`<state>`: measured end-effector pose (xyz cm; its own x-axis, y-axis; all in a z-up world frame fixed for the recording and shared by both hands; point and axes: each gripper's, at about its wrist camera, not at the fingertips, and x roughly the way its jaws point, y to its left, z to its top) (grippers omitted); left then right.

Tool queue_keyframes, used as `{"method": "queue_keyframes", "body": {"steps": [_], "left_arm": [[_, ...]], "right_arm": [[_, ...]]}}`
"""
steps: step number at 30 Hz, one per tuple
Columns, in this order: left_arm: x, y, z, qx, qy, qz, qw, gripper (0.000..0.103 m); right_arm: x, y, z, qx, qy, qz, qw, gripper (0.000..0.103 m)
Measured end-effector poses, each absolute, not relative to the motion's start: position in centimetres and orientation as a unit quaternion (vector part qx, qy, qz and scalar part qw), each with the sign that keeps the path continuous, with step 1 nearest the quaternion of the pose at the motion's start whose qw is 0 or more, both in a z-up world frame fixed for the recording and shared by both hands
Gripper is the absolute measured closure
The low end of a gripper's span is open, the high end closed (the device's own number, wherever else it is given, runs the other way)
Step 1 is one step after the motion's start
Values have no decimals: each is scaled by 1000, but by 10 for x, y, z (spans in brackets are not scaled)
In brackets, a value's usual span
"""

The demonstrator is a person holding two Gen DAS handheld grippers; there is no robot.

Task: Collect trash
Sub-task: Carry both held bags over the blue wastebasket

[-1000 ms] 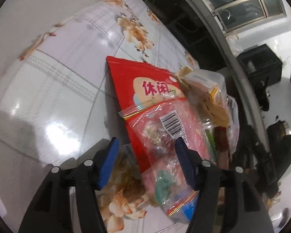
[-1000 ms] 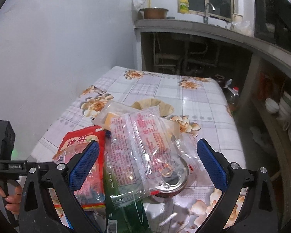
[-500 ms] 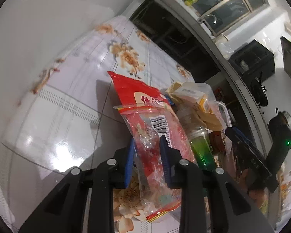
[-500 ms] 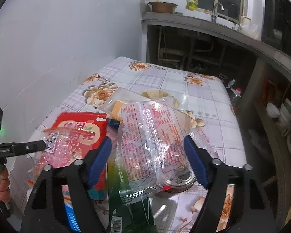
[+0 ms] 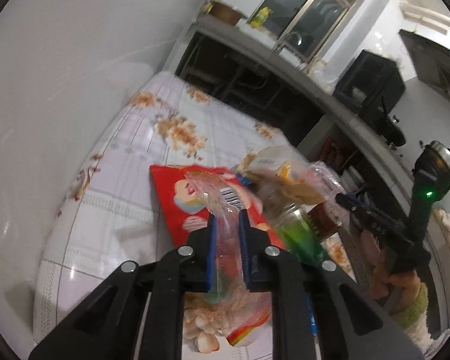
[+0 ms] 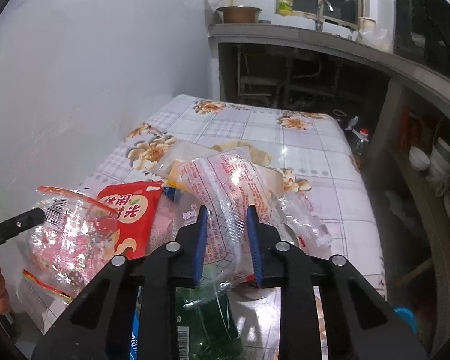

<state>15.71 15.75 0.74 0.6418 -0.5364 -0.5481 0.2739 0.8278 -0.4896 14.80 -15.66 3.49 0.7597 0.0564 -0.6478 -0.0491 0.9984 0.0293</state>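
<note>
Jaws have just been closing: my left gripper [image 5: 227, 225] now pinches the clear bag [image 6: 66, 234], my right gripper [image 6: 226, 214] the printed wrapper [image 6: 228, 186]; both can leave the table [image 6: 315, 156].

The far half of the table [image 6: 300, 150] lies bare, so there is free passage there. The near half is crowded by a heap of wrappers [image 6: 225, 186], a red packet [image 6: 132, 213] and a green bottle [image 5: 300, 234]. A wall [image 6: 90, 75] closes the left side. Off the right edge stand a plastic bottle [image 6: 358, 141] and shelves with bowls [image 6: 435, 162]; a counter [image 6: 315, 37] blocks the far end.
</note>
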Motion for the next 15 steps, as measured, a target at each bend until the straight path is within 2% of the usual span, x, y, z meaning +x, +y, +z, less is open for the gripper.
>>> {"method": "queue_keyframes", "body": {"steps": [7, 15], "left_arm": [[140, 153, 43, -191, 288, -275, 897, 98], [140, 137, 79, -215, 251, -348, 877, 98]], "right_arm": [[132, -167, 53, 35, 307, 24, 951, 87], [98, -195, 85, 134, 239, 68, 959, 88]]}}
